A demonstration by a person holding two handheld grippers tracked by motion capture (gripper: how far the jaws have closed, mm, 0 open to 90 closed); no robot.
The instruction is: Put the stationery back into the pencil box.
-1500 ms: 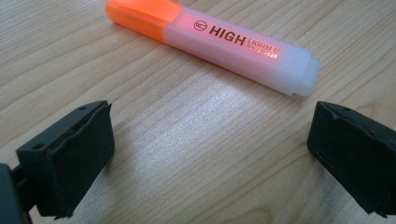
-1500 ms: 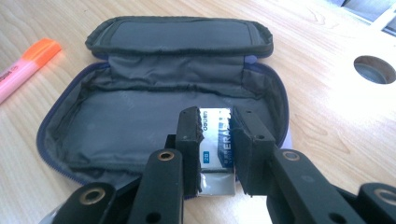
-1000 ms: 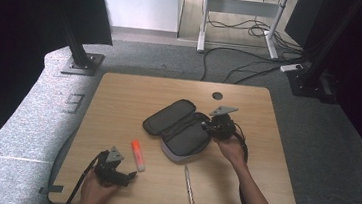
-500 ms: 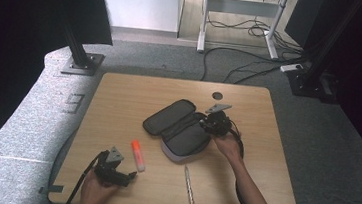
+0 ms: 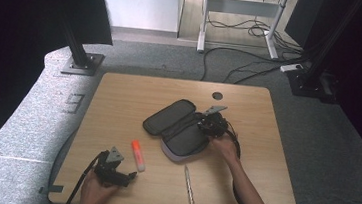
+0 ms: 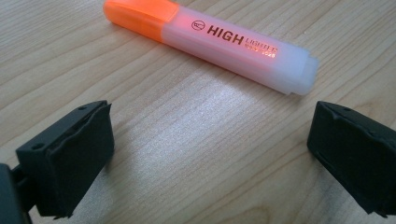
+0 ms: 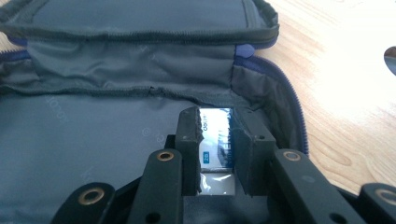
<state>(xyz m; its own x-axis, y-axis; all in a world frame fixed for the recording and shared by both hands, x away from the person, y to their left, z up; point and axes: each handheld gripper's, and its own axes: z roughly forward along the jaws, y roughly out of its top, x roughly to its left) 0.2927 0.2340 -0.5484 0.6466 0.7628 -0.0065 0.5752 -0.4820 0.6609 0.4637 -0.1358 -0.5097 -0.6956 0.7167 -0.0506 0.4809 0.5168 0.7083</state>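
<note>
on the orange highlighter point(image 6: 210, 44) near the tabletop's front left corner i read "high" in bold capitals, with a small round logo before it; the smaller word after it is too faint. the wrapped item point(image 7: 215, 140) pinched in my right gripper point(image 7: 215, 135) shows "28" on blue; its other print is blurred.

The highlighter point(image 6: 212, 44) has an orange cap, a frosted pale body and black lettering. The pencil case point(image 5: 179, 129) is dark grey, lined grey, with a purple-blue zip band. The packet point(image 7: 215, 140) looks white and blue, though half hidden. The table point(image 5: 119, 101) is light wood grain.
</note>
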